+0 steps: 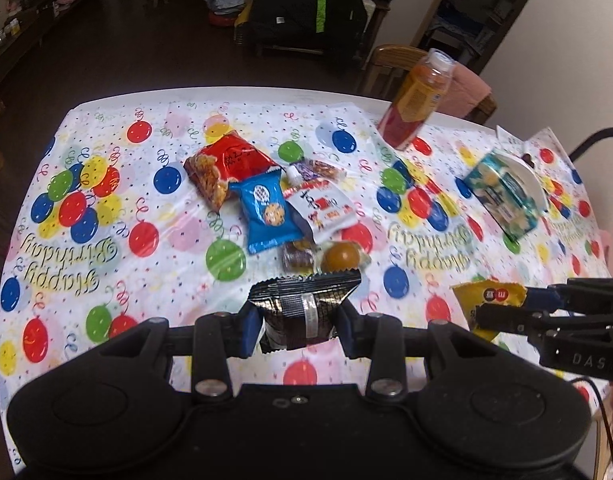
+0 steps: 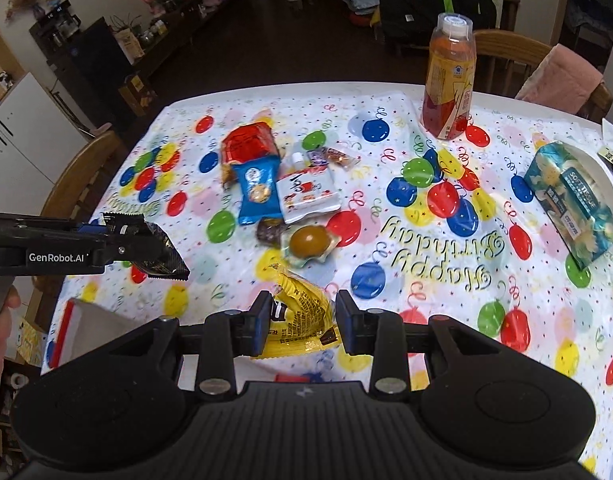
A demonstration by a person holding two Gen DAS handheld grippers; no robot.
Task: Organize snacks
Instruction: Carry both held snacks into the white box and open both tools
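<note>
I have both tongs loaded: the left gripper (image 1: 298, 316) is pinching a black snack packet (image 1: 304, 308) by its sides, its long axis running straight away from me toward 12 o'clock, and the right gripper (image 2: 299, 322) is pinching a yellow candy bag (image 2: 300, 316), which juts forward and slightly toward 11 o'clock, crumpled between the pads. Both packets look lifted off the balloon tablecloth (image 1: 106, 216). What my next move turns on, I think, is the red-edged box (image 2: 72, 328) that shows only in the right wrist view, at about 8 o'clock from the right tongs and just below the left gripper there; the left hand is clearly the nearer one, so I would drop the black packet first. Only a corner of that box is visible and its inside is cut off, so I cannot say what it holds. The remaining pile sits at 12 o'clock from the left tongs: a red chip bag (image 1: 226, 168), a blue cookie pack (image 1: 268, 212), a white pouch (image 1: 326, 208), a round jelly cup (image 1: 342, 256) and a dark wrapped sweet (image 1: 298, 258) beside it, partly overlapping. A juice bottle (image 2: 448, 76) and a tissue pack (image 2: 574, 204) stand well apart toward 2 o'clock.
</note>
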